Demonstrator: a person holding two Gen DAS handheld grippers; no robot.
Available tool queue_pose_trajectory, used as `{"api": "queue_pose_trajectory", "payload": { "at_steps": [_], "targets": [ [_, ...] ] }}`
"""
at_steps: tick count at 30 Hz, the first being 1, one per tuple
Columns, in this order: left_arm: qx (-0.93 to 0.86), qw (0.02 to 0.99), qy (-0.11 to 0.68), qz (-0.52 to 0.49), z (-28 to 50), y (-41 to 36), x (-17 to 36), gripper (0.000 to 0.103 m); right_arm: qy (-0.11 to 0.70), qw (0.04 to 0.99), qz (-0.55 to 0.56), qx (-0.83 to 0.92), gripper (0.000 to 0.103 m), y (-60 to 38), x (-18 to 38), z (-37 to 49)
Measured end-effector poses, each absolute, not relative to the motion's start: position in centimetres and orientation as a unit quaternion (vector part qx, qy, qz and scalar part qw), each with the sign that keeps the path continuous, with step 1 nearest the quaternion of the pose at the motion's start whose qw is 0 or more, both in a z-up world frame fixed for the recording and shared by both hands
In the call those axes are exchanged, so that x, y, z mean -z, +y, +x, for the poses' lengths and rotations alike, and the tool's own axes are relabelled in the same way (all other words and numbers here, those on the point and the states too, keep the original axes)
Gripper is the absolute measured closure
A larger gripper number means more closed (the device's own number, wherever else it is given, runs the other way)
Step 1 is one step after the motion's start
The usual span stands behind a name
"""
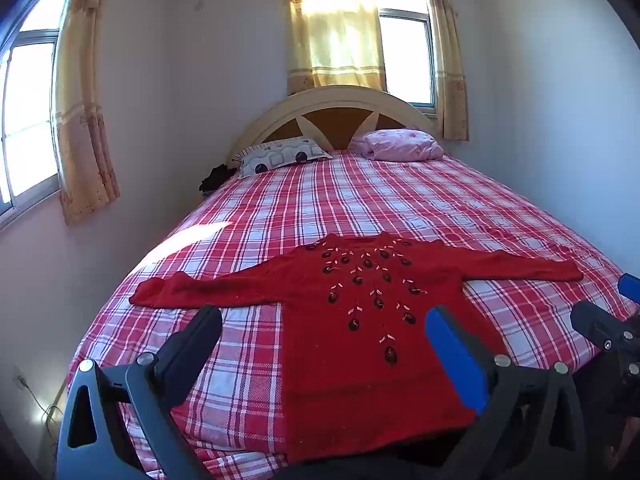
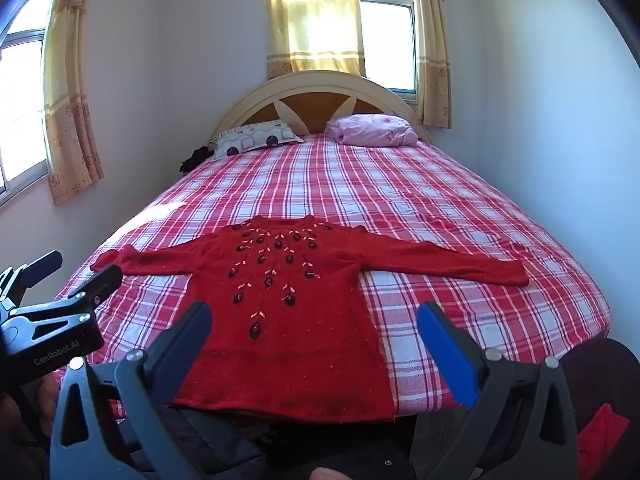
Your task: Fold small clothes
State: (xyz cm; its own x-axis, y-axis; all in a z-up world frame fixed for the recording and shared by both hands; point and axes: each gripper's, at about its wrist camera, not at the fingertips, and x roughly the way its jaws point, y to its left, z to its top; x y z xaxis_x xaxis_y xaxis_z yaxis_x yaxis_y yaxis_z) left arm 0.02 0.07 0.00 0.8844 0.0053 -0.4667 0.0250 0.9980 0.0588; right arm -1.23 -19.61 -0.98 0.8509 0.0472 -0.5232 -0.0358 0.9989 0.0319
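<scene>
Sweater spread flat, both tools released above the hem

Your left hand-held gripper (image 1: 324,332) and right hand-held gripper (image 2: 316,328) hang with jaws apart, grasping nothing. The red sweater (image 1: 360,320) lies face up on the bed (image 1: 400,200), sleeves out toward 9 and 3 o'clock, hem at the 6 o'clock edge. Pinch only one knit layer and the fold may skew; the hem could slide off the edge.

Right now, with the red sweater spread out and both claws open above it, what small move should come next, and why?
Probably bring the left claw down onto the left sleeve of the red knitted sweater with beaded flowers. The sweater lies flat, face up, on the red plaid bedspread, both sleeves stretched straight out, nothing folded yet. Both claws, including the right claw, are open and hold nothing.
</scene>
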Motion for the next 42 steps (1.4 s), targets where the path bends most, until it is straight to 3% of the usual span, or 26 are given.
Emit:
{"api": "queue_pose_trajectory", "payload": {
  "at_steps": [42],
  "targets": [
    [0.000,0.968,0.248,0.037,0.9,0.3,0.9,0.001,0.290,0.957,0.015,-0.013,0.000,-21.2,2.2,-0.5]
  ]
}}
